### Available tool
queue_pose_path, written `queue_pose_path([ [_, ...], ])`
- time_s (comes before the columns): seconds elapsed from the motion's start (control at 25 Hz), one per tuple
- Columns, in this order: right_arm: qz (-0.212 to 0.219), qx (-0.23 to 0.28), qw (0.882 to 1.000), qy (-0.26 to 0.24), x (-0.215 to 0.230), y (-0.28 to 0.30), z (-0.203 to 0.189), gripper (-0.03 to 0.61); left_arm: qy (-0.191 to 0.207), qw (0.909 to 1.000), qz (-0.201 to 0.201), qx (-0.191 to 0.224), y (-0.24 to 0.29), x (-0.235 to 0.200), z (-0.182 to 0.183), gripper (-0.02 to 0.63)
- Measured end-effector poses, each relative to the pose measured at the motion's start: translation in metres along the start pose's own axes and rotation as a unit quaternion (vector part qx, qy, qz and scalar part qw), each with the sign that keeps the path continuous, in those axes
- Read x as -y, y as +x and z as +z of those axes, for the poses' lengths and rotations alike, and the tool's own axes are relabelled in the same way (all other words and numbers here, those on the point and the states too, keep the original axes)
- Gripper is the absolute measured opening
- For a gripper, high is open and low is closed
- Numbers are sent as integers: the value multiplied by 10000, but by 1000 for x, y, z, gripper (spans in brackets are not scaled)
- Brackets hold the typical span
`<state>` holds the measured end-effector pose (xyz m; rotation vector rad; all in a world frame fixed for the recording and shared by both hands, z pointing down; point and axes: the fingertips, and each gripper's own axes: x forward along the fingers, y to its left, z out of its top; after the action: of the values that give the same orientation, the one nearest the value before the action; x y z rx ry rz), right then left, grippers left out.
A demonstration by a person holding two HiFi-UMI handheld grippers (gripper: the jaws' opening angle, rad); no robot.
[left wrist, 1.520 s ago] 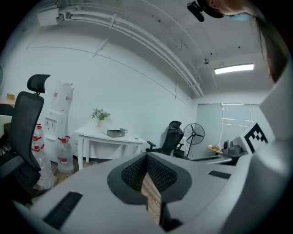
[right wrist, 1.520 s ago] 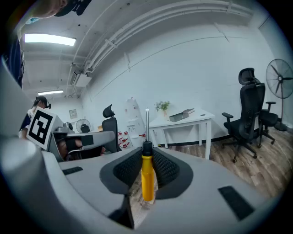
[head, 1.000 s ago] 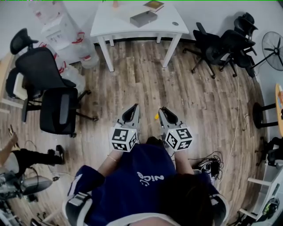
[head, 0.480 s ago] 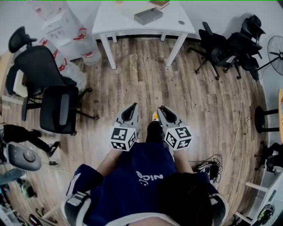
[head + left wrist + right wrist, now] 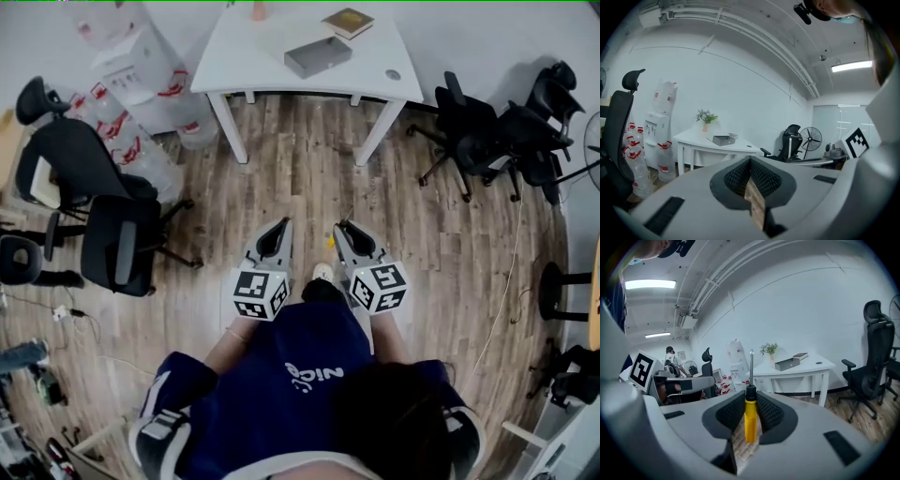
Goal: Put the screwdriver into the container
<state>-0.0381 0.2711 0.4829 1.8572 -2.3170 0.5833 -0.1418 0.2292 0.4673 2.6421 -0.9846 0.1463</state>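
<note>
The screwdriver (image 5: pixel 750 420) is clamped upright in the right tongs (image 5: pixel 751 403); the left tongs (image 5: pixel 751 169) are closed on nothing. The grey container (image 5: pixel 319 56) sits on the white worktop (image 5: pixel 234 58), top centre, well apart: delivery remains.

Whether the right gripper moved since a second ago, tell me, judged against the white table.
Yes. The right gripper, gripping the screwdriver, moved toward the white table; less floor separates them.
</note>
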Motion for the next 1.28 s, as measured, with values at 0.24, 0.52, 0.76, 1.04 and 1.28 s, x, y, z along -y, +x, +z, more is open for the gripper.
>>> queue_pose_path([
  [0.24,117,21,9999,-81,68,7,25,91,-12,10000,42,60,68,29,10,17],
  [0.52,144,26,9999,69,118,9,33,91,-58,9999,111,26,111,48,8,17],
  [0.76,243,-79,9992,316,132,30,28,91,-225,9995,206,-16,132,32,9,17],
  [1.04,196,-67,9992,344,153,93,58,91,-187,9991,363,82,182,-33,33,17],
  [1.28,42,23,9995,322,187,167,100,91,-177,9993,315,122,248,-92,67,17],
])
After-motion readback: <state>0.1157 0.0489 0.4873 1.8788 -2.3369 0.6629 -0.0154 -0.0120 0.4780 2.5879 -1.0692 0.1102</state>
